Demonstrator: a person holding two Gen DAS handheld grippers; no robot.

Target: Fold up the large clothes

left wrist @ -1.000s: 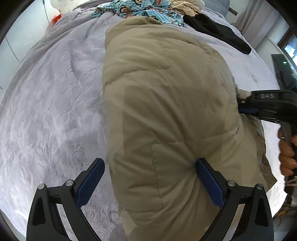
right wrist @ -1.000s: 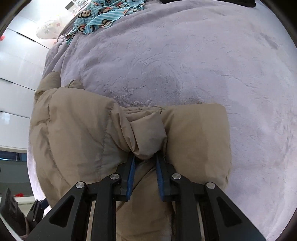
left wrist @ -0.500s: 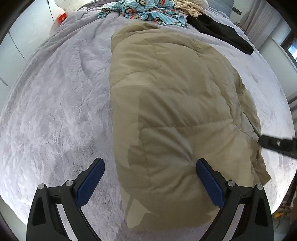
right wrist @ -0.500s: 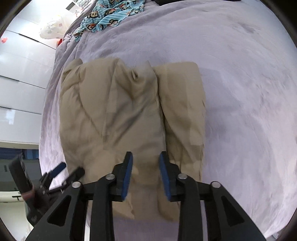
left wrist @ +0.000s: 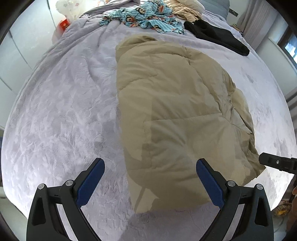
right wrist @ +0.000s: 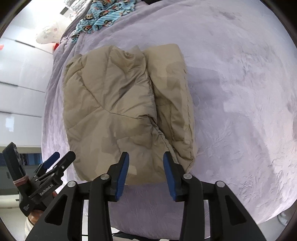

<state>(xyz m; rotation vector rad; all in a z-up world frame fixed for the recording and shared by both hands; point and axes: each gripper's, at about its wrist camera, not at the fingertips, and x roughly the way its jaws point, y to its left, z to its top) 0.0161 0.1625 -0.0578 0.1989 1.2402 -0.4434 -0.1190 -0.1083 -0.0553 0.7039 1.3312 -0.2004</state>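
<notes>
A beige quilted puffer jacket (left wrist: 172,111) lies folded in a thick bundle on the lilac bed cover (left wrist: 65,115); in the right wrist view the jacket (right wrist: 115,103) shows a folded-over strip along its right side. My left gripper (left wrist: 150,178) hangs above the jacket's near end, jaws wide open and holding nothing. My right gripper (right wrist: 145,170) is above the jacket's near edge, its jaws opening with nothing gripped between them. The left gripper (right wrist: 55,161) also shows at the lower left of the right wrist view.
At the bed's far end lie a blue monkey-print garment (left wrist: 146,18), a black garment (left wrist: 217,35) and a striped beige cloth (left wrist: 185,13). A white plush toy (left wrist: 68,7) and a red box (left wrist: 63,26) sit at the far left. White cupboards (right wrist: 20,77) flank the bed.
The right gripper let go of the bunched jacket fabric, opened and pulled back toward the near edge. Both grippers rose, so the jacket looks smaller and lies flat.
</notes>
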